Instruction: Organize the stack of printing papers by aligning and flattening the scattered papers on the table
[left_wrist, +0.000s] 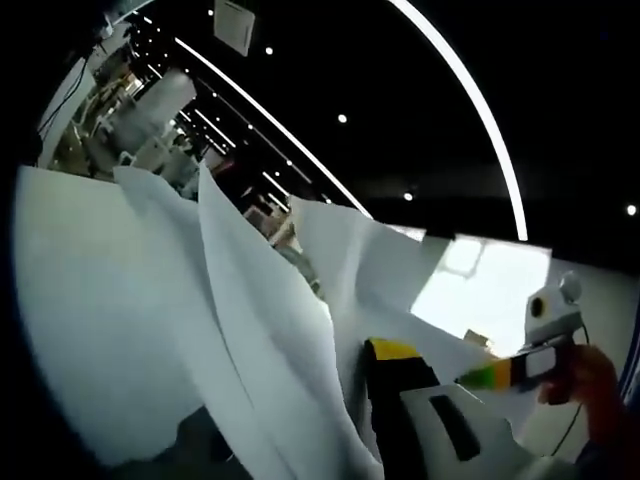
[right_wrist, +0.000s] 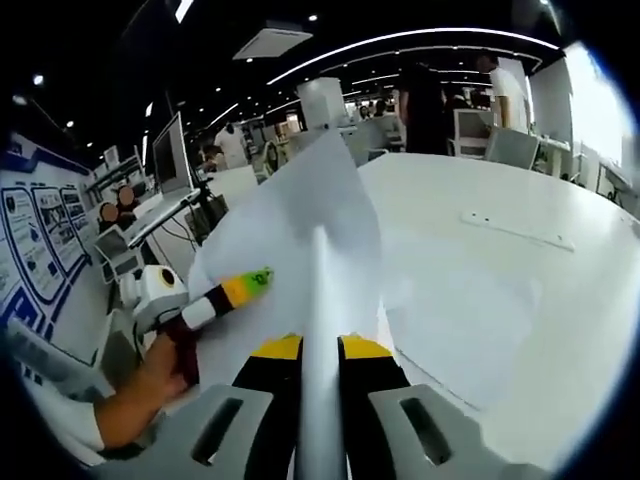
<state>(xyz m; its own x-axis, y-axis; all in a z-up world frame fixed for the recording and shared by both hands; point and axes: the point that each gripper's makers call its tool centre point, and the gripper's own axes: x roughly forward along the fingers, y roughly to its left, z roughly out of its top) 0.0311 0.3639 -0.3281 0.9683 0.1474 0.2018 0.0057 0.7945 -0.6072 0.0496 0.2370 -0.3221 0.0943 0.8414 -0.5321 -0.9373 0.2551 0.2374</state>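
1. Closest to the lens in the right gripper view, the right gripper (right_wrist: 320, 345) is seen with its yellow-tipped jaws drawn narrow on the edge of the papers (right_wrist: 300, 215), which stand up between them.
2. The papers are held lifted off the bench (right_wrist: 560, 290); one sheet (right_wrist: 455, 310) lies flat on the white top just beside the raised ones.
3. In the left gripper view the papers (left_wrist: 250, 310) rise as several fanned, unaligned sheets in front of the left gripper (left_wrist: 400, 395). One dark, yellow-tipped jaw is visible with a sheet draped against it (whether the jaws are closed on the paper cannot be told).
4. The other gripper is seen in each view, carried in a hand (right_wrist: 165, 375), its green-and-yellow tip lying close to the sheets.
5. The sheets are judged light, thin and limp: they bend under their own weight, slide readily over each other and crease if pinched hard. A hold near an edge or corner seems best, so that the lower edges can be tapped square on the bench.
6. The bench is white, smooth and broad. Around it an open workroom is seen, with a dark ceiling, long light strips (left_wrist: 470, 100), a monitor (right_wrist: 170, 150) and people standing farther off.
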